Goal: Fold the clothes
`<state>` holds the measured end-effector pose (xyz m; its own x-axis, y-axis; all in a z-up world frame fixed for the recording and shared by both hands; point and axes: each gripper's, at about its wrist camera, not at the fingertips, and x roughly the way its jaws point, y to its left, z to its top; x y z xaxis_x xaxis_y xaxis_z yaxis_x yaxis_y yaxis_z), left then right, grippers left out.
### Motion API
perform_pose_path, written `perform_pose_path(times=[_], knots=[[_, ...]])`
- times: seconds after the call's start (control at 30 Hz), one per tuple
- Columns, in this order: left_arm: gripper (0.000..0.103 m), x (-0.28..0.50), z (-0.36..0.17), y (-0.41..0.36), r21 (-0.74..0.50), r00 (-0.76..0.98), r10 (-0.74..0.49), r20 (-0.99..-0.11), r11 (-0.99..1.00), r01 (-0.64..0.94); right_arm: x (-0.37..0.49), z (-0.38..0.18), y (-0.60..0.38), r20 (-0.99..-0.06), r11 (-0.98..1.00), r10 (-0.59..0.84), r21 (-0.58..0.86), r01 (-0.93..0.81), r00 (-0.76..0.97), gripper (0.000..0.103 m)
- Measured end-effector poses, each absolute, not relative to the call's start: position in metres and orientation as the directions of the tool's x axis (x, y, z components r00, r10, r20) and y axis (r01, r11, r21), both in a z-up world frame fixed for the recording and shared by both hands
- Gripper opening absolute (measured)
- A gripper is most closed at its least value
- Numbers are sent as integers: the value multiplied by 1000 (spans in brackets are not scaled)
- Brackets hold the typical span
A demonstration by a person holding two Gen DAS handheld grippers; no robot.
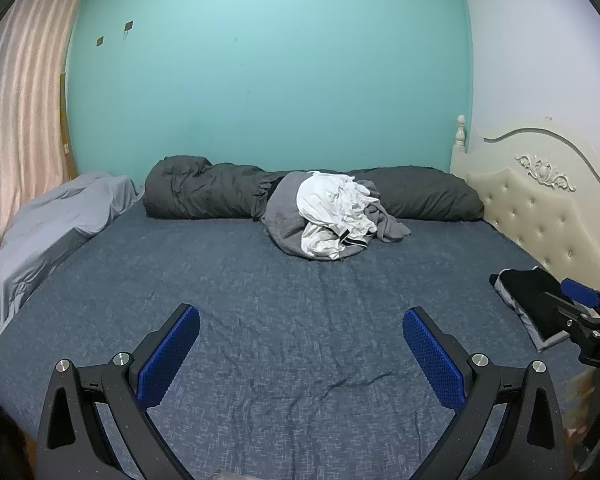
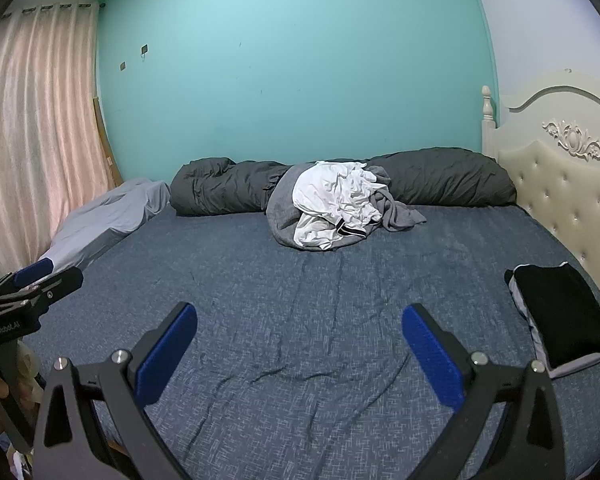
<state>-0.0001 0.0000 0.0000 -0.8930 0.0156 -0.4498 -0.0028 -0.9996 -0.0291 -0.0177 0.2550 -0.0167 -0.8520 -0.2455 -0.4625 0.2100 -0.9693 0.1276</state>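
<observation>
Hovering over the blue bed sheet [image 2: 300,320] with fingers spread and empty, the left gripper [image 1: 301,354] and right gripper [image 2: 299,350] face the crumpled clothes pile [image 2: 336,204] by the rolled dark duvet [image 2: 440,176].

The bed [image 2: 300,320] carries a clothes heap [image 2: 336,204], folded stack [image 2: 560,320], and rolled duvet [image 2: 440,180].

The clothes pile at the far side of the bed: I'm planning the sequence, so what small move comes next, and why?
Probably reach both open grippers, left gripper and right gripper, forward toward the clothes pile. Both are empty above bare bed sheet, and the folded stack already sits aside.
</observation>
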Motion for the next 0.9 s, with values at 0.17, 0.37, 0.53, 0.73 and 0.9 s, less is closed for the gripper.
perform_pose_path(times=[0.17, 0.37, 0.53, 0.73, 0.9], knots=[[103, 2, 1, 0, -30, -897, 12, -441, -1000, 1, -16, -17, 257, -460, -970, -243, 125, 209, -854, 103], [103, 5, -4, -11, -49, -897, 30, -442, -999, -9, -15, -18, 259, -457, -971, -241, 123, 207, -856, 103], [103, 2, 7, -1, -41, -891, 29, -453, -999, -12, -15, -18, 261, -463, -972, -236, 118, 205, -854, 103], [103, 1, 7, -1, -39, -889, 33, -456, -999, -17, -17, -19, 262, -469, -972, -234, 119, 202, -852, 103], [103, -1, 4, -2, -40, -886, 33, -462, -999, -16, -19, -20, 261, -472, -972, -236, 118, 204, -849, 103]])
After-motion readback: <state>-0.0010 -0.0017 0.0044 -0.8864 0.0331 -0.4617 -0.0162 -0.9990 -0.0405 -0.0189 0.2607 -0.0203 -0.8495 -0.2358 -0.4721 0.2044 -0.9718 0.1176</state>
